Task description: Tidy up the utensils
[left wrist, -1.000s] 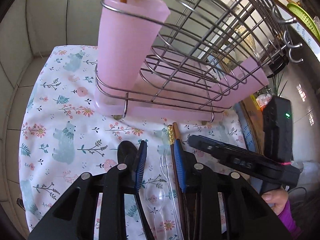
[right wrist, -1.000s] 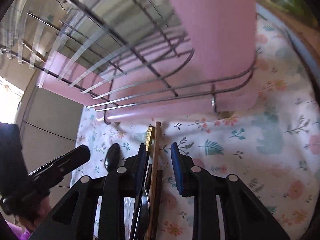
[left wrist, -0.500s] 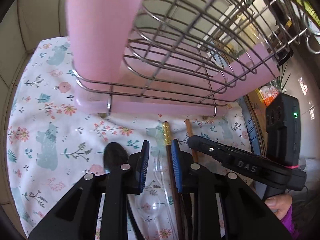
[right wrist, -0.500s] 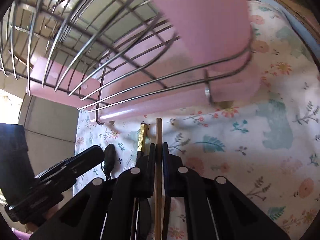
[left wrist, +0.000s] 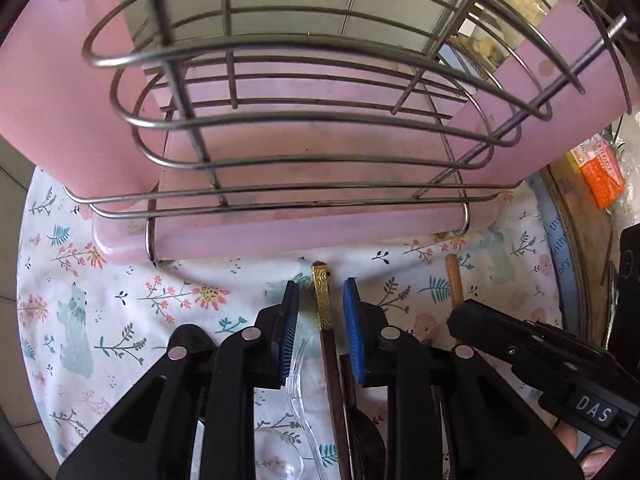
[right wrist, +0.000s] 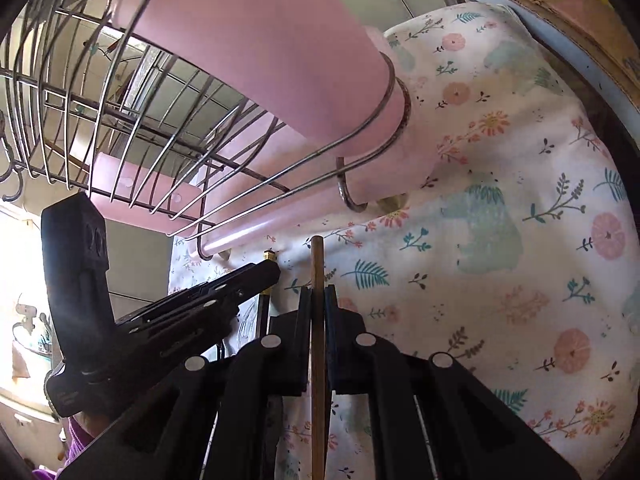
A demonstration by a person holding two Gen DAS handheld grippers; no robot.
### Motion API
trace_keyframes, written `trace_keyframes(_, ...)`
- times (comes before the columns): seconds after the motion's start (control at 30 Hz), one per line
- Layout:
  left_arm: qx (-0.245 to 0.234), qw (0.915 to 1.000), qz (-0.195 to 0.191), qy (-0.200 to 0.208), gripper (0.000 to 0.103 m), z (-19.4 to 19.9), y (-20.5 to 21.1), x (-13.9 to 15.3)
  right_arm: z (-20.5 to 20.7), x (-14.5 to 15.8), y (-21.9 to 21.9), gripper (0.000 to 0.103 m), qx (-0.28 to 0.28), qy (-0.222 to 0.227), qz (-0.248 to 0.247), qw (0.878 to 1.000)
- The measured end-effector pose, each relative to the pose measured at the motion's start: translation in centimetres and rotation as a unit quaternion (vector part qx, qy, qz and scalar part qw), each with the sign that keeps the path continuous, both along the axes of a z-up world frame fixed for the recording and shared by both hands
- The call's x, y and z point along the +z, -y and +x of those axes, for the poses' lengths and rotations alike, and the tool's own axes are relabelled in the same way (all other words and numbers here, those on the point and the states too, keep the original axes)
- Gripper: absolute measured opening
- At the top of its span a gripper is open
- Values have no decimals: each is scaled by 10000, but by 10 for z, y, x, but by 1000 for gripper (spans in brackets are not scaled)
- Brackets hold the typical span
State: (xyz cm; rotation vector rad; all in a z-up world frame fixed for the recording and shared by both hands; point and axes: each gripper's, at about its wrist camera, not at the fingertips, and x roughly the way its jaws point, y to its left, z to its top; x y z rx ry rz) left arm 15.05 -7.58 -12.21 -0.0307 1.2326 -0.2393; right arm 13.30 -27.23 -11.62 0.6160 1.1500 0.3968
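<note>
Left wrist view: floral cloth [left wrist: 120, 320] under a wire rack [left wrist: 280, 120] with a pink tray [left wrist: 304, 236]. Left gripper [left wrist: 321, 312] low over the cloth, blue pads parted — a gold-tipped dark chopstick [left wrist: 323, 300] lies between them, touching neither; a clear plastic fork [left wrist: 298, 380] lies just left of it. Further right a wooden chopstick [left wrist: 454, 280] runs into the right gripper [left wrist: 466, 314], whose body reads "DAS". Orange packet [left wrist: 600, 168] at far right has print too small to read. Right wrist view: pink cup [right wrist: 260, 52] in the rack's ring; right gripper [right wrist: 318, 300] pads pressed on the wooden chopstick [right wrist: 318, 264] — tip pointing at the tray, near but apart.
</note>
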Motion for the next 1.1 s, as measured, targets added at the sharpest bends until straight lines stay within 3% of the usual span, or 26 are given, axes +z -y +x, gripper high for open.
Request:
trace_keyframes(0.03, 1, 10000, 38, 3, 22, 0, 1, 0, -2, 0, 1, 6, -12, 9, 19, 10000)
trace_keyframes(0.1, 1, 9998, 179, 41, 7, 1, 8, -1, -3, 1, 1, 6, -25, 24, 59, 10000)
trace_keyframes(0.33, 102, 9994, -308, 128, 6, -10, -6, 16, -18, 20, 16, 6, -69, 258, 48, 9996)
trace_keyframes(0.6, 180, 9919, -1008, 752, 6, -37, -31, 64, -35, 53, 27, 6, -155, 793, -14, 9967)
trace_keyframes(0.83, 382, 9750, -1433, 1656, 5, -71, -60, 116, -54, 84, 29, 6, -322, 1324, -91, 9906)
trace_keyframes(1.1, 420, 9511, -1473, 2682, 5, -102, -86, 154, -74, 122, 23, 6, -489, 2173, -359, 9742)
